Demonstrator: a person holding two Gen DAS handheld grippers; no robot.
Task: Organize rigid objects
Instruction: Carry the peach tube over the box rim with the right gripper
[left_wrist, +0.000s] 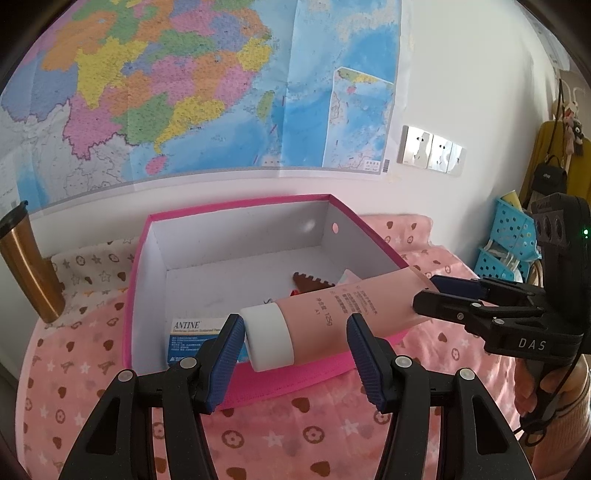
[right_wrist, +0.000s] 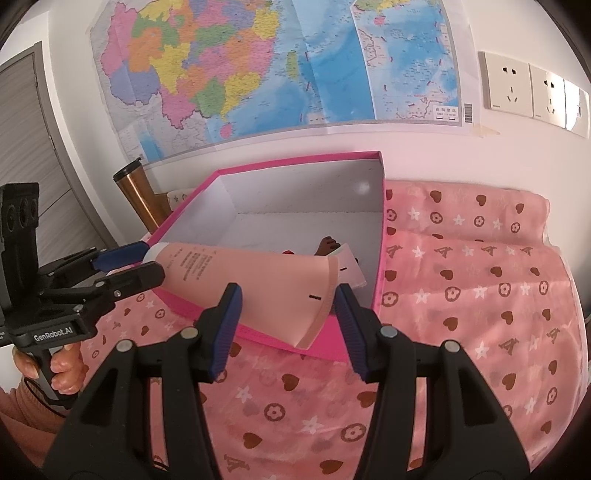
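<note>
A pink tube with a white cap (left_wrist: 325, 317) lies across the front rim of the pink box (left_wrist: 236, 214), cap end toward my left gripper (left_wrist: 295, 339). That gripper is open, its pads on either side of the cap. In the right wrist view the tube's crimped end (right_wrist: 280, 291) sits between the open fingers of my right gripper (right_wrist: 286, 314). Neither gripper squeezes the tube. Inside the box (right_wrist: 295, 162) lie an ANTINE carton (left_wrist: 192, 332), a brown toothed piece (left_wrist: 310, 282) and a small red item.
A copper tumbler (left_wrist: 27, 266) stands left of the box against the wall. A pink patterned cloth (right_wrist: 480, 280) covers the surface. Blue baskets (left_wrist: 513, 236) stand at the far right. A map and wall sockets (right_wrist: 532, 92) are behind.
</note>
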